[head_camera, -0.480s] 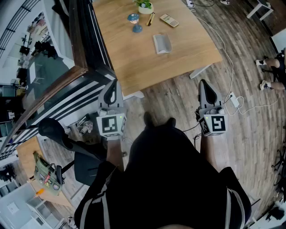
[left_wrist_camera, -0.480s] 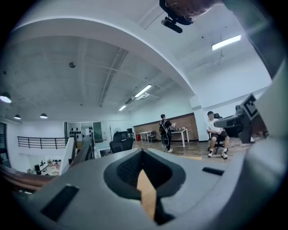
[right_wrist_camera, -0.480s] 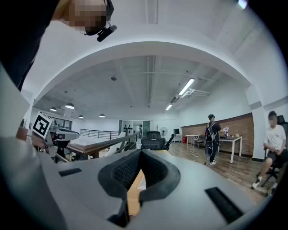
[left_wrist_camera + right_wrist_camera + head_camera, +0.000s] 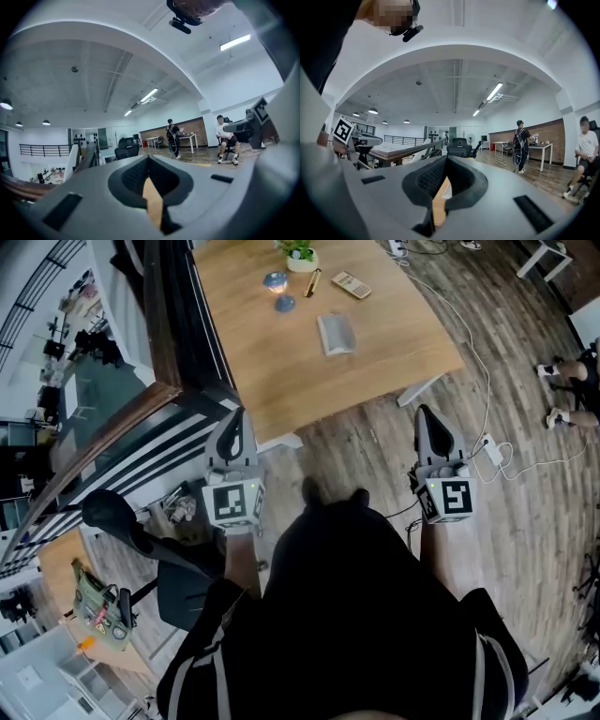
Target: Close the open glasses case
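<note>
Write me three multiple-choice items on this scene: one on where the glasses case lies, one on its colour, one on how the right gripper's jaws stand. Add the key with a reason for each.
1. Where does the glasses case lie?
A. on the wooden table
B. in a drawer
C. on a shelf

2. What colour is the glasses case?
A. red
B. pale grey
C. black

3. How do the jaws of the right gripper stand?
A. wide apart
B. clamped on the case
C. together, with nothing between them

Key:
1 A, since the head view shows the case flat on the tabletop.
2 B, since it shows pale grey against the wood.
3 C, since the right gripper view shows the jaws meeting with nothing between them, and the head view shows the gripper well short of the table.
</note>
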Demonstrator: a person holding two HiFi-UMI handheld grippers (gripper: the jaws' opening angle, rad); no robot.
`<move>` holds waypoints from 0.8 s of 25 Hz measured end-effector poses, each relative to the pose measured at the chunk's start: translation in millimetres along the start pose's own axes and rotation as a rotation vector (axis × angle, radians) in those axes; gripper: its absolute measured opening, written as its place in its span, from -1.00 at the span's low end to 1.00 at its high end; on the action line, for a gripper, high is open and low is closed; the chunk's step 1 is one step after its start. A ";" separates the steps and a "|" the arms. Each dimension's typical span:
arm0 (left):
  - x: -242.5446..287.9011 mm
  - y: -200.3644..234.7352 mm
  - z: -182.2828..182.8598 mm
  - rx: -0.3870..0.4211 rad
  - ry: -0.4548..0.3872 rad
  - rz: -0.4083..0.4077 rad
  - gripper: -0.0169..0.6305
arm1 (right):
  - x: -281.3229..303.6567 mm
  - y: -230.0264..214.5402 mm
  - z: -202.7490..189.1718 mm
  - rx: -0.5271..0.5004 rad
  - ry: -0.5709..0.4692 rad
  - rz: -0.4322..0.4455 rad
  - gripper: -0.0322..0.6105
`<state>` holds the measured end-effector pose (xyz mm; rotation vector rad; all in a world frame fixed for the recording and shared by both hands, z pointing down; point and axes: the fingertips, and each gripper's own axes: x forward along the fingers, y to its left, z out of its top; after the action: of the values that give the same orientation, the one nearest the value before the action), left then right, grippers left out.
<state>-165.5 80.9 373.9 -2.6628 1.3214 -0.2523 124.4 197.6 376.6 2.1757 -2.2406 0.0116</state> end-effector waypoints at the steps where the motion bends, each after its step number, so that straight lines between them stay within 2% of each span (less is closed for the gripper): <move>1: 0.2 -0.6 0.6 0.000 0.000 -0.001 -0.95 | -0.6 -1.1 1.1 0.004 -0.002 -0.004 -0.86; 11: -3.5 -22.4 1.5 -0.004 0.001 -0.029 -0.95 | -13.0 -6.1 -8.0 0.030 0.013 -0.039 -0.85; 12: -4.8 -25.3 1.6 -0.004 0.004 -0.033 -0.95 | -14.4 -6.0 -8.7 0.030 0.012 -0.037 -0.75; 13: -5.9 -27.6 2.1 -0.005 0.006 -0.035 -0.95 | -15.6 -5.9 -8.9 0.032 0.012 -0.035 -0.52; 20: -14.5 -36.7 5.0 0.008 0.020 -0.029 -0.95 | -23.4 -11.2 -13.8 0.061 0.002 -0.037 -0.50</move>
<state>-144.6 114.7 375.8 -2.6813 1.2854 -0.2887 136.4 220.8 389.8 2.2453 -2.2271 0.0824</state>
